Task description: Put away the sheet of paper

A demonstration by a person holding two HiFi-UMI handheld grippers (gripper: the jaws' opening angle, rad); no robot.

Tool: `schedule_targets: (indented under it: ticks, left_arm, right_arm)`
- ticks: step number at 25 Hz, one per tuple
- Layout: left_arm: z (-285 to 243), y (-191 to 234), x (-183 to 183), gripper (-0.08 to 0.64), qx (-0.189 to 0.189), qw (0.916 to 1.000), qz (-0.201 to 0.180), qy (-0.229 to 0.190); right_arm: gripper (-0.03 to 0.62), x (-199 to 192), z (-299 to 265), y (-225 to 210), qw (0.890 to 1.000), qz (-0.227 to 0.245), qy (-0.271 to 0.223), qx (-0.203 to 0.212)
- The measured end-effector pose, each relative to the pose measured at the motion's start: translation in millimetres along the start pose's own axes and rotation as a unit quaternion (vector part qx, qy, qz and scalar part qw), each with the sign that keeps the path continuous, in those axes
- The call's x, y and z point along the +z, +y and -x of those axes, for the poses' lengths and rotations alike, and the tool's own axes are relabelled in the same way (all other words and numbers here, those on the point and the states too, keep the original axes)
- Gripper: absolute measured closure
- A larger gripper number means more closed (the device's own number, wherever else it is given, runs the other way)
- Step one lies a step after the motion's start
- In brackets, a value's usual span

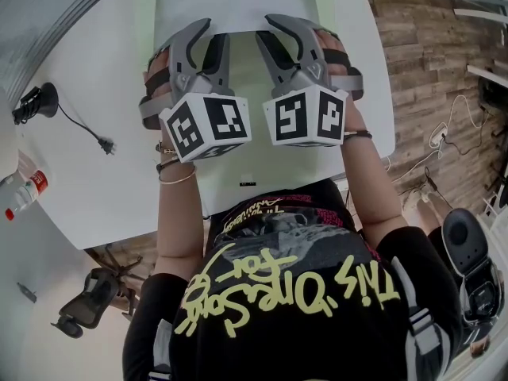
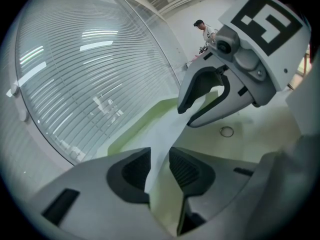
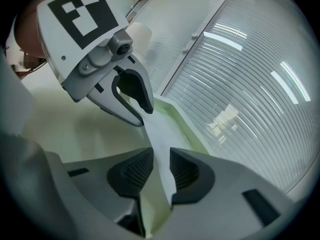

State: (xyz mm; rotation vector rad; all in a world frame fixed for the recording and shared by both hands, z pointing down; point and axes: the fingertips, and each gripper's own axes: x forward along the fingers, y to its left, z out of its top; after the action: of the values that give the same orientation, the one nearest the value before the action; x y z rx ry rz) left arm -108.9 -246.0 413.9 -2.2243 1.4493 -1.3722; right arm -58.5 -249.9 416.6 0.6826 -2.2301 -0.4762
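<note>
The sheet of paper (image 1: pixel 238 2) lies on a pale green tray (image 1: pixel 145 14) on the white desk (image 1: pixel 87 173), its long axis running straight away from the person. The left gripper (image 1: pixel 213 34) and right gripper (image 1: pixel 266 32) sit side by side at its near edge. Both sets of jaws stand spread, with the lifted edge between the pads but not pinched.

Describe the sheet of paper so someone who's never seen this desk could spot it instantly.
On the white table, look ahead of the person, where two grippers sit side by side. The sheet of paper passes between the open jaws of the left gripper and right gripper: white, unlike the pale green surface beside it.
</note>
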Motion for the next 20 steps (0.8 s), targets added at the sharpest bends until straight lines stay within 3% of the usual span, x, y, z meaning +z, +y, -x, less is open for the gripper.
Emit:
schedule_targets:
  ticks: [20]
  left_arm:
    - [12.0, -13.7, -4.7, 0.423, -0.011, 0.9998, -0.008, 0.017]
  right_arm:
    - [0.474, -1.6, 14.8, 9.6, 1.0, 0.001, 0.004, -0.007]
